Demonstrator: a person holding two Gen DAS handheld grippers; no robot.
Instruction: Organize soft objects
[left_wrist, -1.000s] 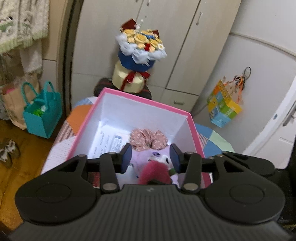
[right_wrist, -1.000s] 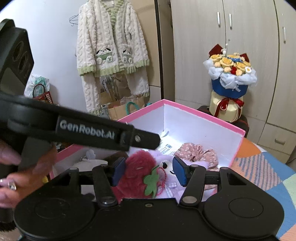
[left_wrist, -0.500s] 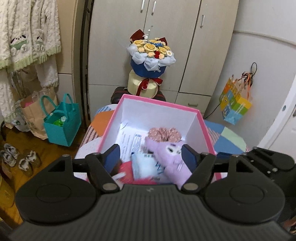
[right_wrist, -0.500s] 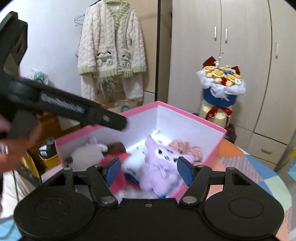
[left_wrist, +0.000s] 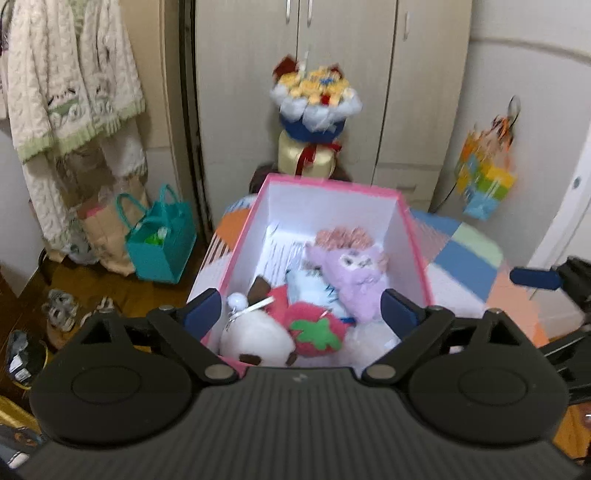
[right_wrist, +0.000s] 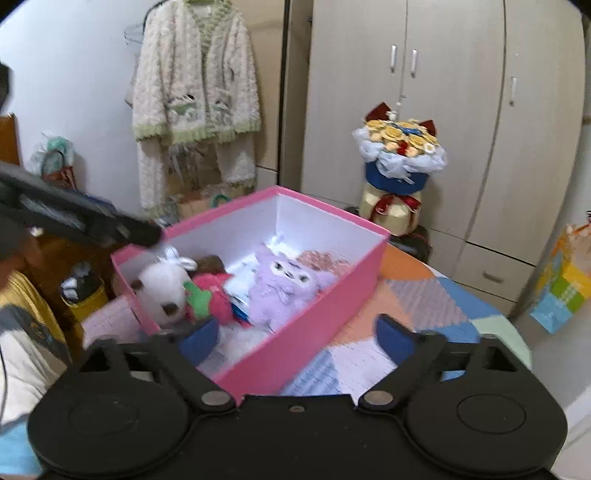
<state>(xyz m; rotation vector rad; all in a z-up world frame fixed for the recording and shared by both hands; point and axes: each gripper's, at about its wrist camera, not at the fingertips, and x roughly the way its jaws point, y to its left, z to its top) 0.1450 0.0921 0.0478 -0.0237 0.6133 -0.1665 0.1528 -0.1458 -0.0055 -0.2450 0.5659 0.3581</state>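
**Soft toys lie in the pink box, both claws wide above it**

The lilac plush owl (left_wrist: 356, 280) lies inside the pink cardboard box with white inner walls (left_wrist: 417, 258), its face up and its long axis running roughly along the box's length, head toward the far wall. Behind its head, against the far end of the box, sits a pink floral fabric scrunchie (left_wrist: 343, 238). Beside the owl, nearer the box's near end, lie a pale blue soft packet (left_wrist: 308, 286), a red plush strawberry with a green felt leaf (left_wrist: 317, 328) and a white round plush animal with brown patches (left_wrist: 255, 339), all touching one another. The box rests on a patchwork-coloured quilted surface (right_wrist: 424, 295).

The left gripper (left_wrist: 301, 312) points down into the near end of the box, its jaws opening wide, pads clear of the toys below. The right gripper (right_wrist: 291, 334) angles down at the box's near side wall, jaws opening wide, nothing pressed between them.
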